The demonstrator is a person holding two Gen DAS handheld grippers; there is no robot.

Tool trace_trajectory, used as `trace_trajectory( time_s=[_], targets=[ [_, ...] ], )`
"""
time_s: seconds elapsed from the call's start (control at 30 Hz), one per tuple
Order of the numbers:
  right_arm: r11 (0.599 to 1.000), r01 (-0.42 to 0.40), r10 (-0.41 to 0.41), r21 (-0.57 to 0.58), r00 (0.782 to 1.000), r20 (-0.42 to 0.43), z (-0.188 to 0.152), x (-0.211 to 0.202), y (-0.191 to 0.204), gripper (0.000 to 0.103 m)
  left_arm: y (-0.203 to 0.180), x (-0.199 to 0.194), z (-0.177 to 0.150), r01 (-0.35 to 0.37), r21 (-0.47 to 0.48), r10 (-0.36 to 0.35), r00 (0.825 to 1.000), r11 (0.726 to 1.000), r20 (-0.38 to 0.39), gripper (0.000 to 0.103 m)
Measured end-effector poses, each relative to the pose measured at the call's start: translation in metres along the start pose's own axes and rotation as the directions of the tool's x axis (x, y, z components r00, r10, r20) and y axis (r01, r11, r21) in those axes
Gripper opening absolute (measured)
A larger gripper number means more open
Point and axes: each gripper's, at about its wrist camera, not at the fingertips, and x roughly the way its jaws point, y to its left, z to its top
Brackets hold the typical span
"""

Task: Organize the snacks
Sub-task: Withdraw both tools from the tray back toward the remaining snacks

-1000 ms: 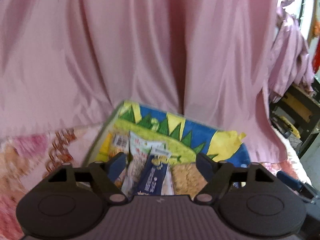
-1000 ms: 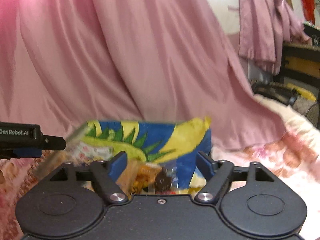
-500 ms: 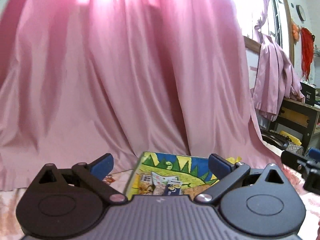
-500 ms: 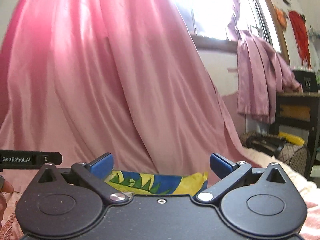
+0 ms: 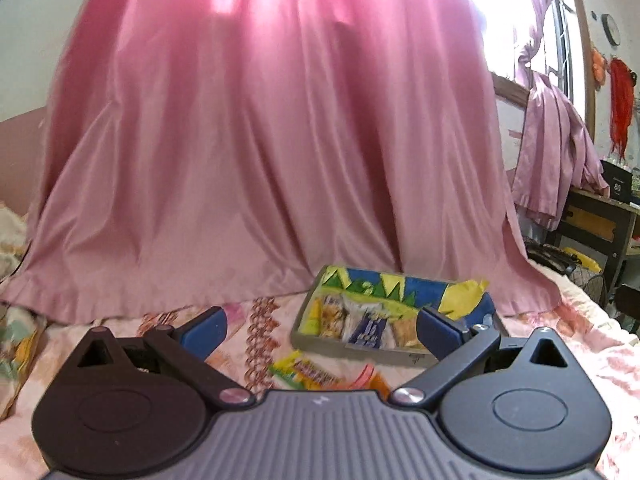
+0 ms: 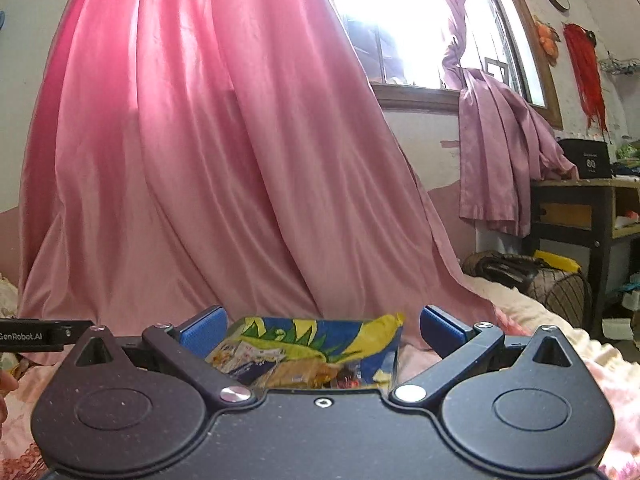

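Note:
A shallow box [image 5: 362,347] with a blue, yellow and green painted inside lies on a flowery bedspread and holds several snack packets [image 5: 366,322] lying side by side. Loose snack packets [image 5: 316,374] rest on the spread just in front of it. My left gripper [image 5: 320,330] is open and empty, set back from the box. In the right wrist view the same box [image 6: 320,342] shows between the blue pads of my right gripper [image 6: 320,330], which is also open and holds nothing. The left gripper's black body [image 6: 40,335] pokes in at the left edge there.
A long pink curtain [image 5: 280,140] hangs right behind the box and pools on the bedspread [image 5: 248,320]. A bright window [image 6: 404,20] is above right. A dark desk [image 6: 580,216], a bag [image 6: 504,268] and a basket [image 6: 560,294] stand off the bed at the right.
Both grippers drew back and up from the box, which now looks smaller and farther. Their jaws spread from partly open to wide. Loose packets in front of the box came into view.

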Motion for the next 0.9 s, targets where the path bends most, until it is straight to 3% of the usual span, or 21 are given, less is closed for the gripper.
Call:
trace_trajectory(
  time_s=[0.27,0.53,0.9],
  targets=[
    [1.000,-0.017,0.018,0.025,0.999,-0.041,-0.015,-0.037,0.004,0.102,0.012,-0.036,-0.022,-0.035,-0.010,0.035,0.998,0.999,-0.046,0.103],
    [0.999,-0.046,0.042,-0.028,0.993,-0.107,-0.031,-0.057,0.025,0.102,0.008,-0.059,-0.035,-0.037,0.005,0.037,0.996,0.999,-0.086,0.103],
    [0.987,-0.060,0.025,-0.149,0.973,-0.230,-0.050,-0.057,0.056,0.102,-0.001,-0.058,-0.053,-0.063,0.044,0.071,0.974,0.997,-0.217,0.103]
  ],
)
